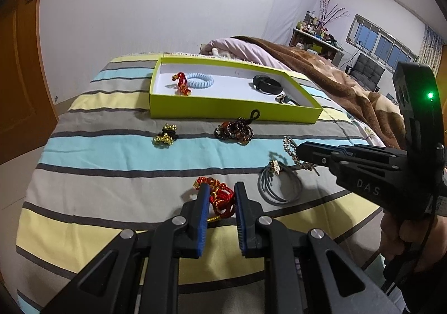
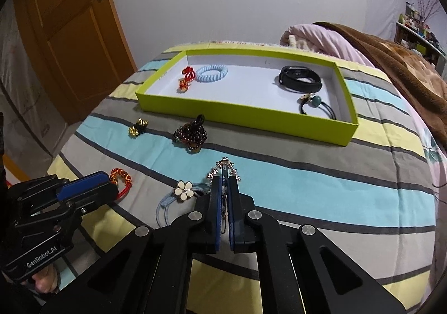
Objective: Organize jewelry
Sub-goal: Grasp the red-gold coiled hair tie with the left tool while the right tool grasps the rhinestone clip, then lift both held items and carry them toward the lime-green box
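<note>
A lime-green tray (image 1: 223, 111) (image 2: 240, 114) lies on the striped bed and holds a red knot charm (image 1: 182, 84), a light-blue coil tie (image 2: 211, 73), a black band (image 2: 300, 79) and a black tie with a green bead (image 2: 317, 103). My left gripper (image 1: 220, 191) is open, its jaws on either side of a red and gold cord bracelet (image 1: 220, 196). My right gripper (image 2: 224, 180) is shut on a silver rhinestone hair clip (image 2: 225, 167). A gold bell tie (image 1: 165, 136), a dark bead bracelet (image 1: 234, 130) and a grey flower hair tie (image 1: 279, 182) lie loose on the sheet.
A brown and pink blanket (image 1: 321, 68) is piled along the bed's right side behind the tray. A wooden door (image 2: 69, 34) stands at the left. The bed's edge drops off to the left and front.
</note>
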A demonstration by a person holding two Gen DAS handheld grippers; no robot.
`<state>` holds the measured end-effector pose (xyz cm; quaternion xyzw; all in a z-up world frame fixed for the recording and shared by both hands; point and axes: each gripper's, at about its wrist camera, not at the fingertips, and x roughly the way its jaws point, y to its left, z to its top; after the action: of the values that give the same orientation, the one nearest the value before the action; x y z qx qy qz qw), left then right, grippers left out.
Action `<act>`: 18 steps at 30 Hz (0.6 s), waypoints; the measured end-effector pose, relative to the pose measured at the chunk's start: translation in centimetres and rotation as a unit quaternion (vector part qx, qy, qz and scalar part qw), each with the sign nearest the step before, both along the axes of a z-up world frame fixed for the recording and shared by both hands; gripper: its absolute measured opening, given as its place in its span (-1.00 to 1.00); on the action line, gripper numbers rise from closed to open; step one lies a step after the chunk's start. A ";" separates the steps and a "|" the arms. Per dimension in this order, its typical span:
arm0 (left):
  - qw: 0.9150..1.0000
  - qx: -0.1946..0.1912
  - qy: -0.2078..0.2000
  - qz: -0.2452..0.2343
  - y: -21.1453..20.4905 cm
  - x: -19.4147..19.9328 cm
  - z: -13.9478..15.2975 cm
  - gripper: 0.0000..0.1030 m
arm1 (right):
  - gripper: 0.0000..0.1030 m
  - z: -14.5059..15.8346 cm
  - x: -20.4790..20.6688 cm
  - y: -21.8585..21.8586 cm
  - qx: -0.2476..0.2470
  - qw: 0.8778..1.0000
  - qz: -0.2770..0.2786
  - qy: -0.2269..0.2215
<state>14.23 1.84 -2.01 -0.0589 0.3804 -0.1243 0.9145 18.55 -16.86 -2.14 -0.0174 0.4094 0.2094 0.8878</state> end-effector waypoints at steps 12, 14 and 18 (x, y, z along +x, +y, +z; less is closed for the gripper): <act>1.000 -0.001 -0.023 -0.006 0.0 -0.9 2.0 -0.65 | -0.94 1.7 -1.1 -2.0 0.025 0.999 -0.018 -0.018; 1.000 -0.002 -0.024 -0.007 0.1 -0.9 2.3 -0.65 | -0.94 2.0 -1.3 -2.3 0.027 0.999 -0.020 -0.021; 1.000 0.003 -0.030 -0.008 0.0 -0.8 2.9 -0.65 | -0.94 2.5 -1.4 -2.8 0.031 0.999 -0.024 -0.027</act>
<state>13.42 1.82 0.90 -0.0491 0.3535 -0.1325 0.9247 17.15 -19.62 0.40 0.0142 0.3786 0.2004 0.9035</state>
